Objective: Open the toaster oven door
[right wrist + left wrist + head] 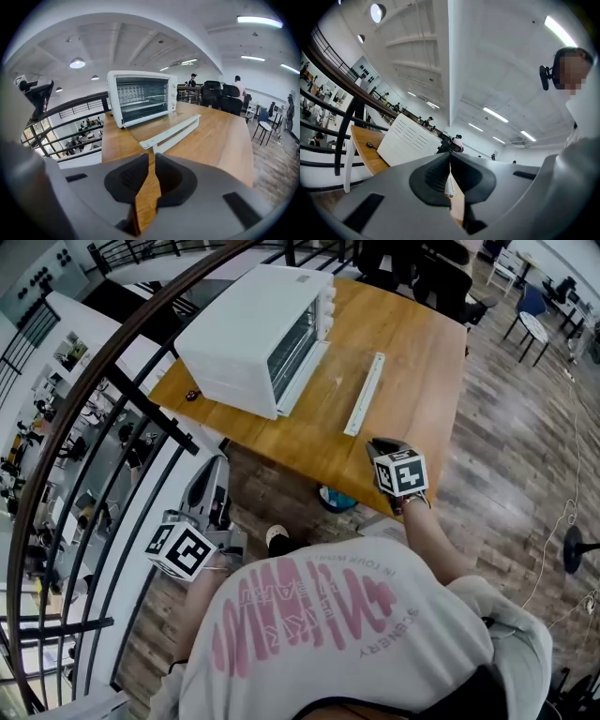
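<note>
Apparently finishing: toaster oven (248, 329) sitting on table (422, 381), door (154, 123) lying fully open. Right gripper (152, 158) hovering at table edge, jaws slightly parted, empty; left gripper (450, 158) clenched, empty. Next: backing 2 grippers away.

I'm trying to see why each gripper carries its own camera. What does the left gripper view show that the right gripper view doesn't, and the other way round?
Only the left gripper view: the toaster oven's vented white panel and a small dark object beside it. Only the right gripper view: the oven's open front, its glass door lying flat on the table, white handle nearest. Both: the oven, the wooden table and the black railing.
</note>
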`<state>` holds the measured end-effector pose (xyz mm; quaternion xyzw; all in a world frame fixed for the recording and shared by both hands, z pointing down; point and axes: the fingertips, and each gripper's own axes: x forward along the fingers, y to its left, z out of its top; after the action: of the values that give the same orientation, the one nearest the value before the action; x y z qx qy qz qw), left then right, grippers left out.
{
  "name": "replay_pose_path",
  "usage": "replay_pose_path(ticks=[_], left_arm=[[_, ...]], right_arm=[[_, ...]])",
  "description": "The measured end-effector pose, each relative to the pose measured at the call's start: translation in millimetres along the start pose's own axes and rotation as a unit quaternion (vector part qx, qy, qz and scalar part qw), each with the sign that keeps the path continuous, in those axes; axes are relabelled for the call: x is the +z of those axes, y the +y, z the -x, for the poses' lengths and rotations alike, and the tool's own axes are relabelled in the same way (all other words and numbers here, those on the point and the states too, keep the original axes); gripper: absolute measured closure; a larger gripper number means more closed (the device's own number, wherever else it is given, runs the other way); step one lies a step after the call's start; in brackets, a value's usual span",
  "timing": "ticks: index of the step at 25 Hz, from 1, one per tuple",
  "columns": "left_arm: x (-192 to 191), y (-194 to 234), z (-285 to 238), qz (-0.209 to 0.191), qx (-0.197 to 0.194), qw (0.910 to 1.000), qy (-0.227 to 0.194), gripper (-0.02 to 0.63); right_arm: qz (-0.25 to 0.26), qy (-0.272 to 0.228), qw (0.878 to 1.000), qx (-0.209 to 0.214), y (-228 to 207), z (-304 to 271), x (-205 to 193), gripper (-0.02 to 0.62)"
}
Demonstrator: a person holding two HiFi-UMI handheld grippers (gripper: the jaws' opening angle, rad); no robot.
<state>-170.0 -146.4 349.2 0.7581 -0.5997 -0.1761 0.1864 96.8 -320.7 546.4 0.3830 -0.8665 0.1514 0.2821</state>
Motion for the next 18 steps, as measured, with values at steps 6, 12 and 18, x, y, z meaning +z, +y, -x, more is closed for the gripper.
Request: replay_pose_path(ticks=[6, 12, 18], left_arm=[[-43, -23, 5, 0.016, 0.001, 0.9995, 0.026, 0.584], [-72, -46, 13, 0.032, -0.005, 0.9977, 0.059, 0.584], [-72, -55, 15, 0.030, -0.012, 0.9981, 0.053, 0.584]], right_arm=[[-0.046, -0.024, 0.998, 0.034, 12, 30, -4, 0.578], [-0.096, -0.088, 0.988, 0.082, 38, 66, 22, 0.588], [-0.139, -0.194, 0.960, 0.145, 66, 111, 78, 0.589]])
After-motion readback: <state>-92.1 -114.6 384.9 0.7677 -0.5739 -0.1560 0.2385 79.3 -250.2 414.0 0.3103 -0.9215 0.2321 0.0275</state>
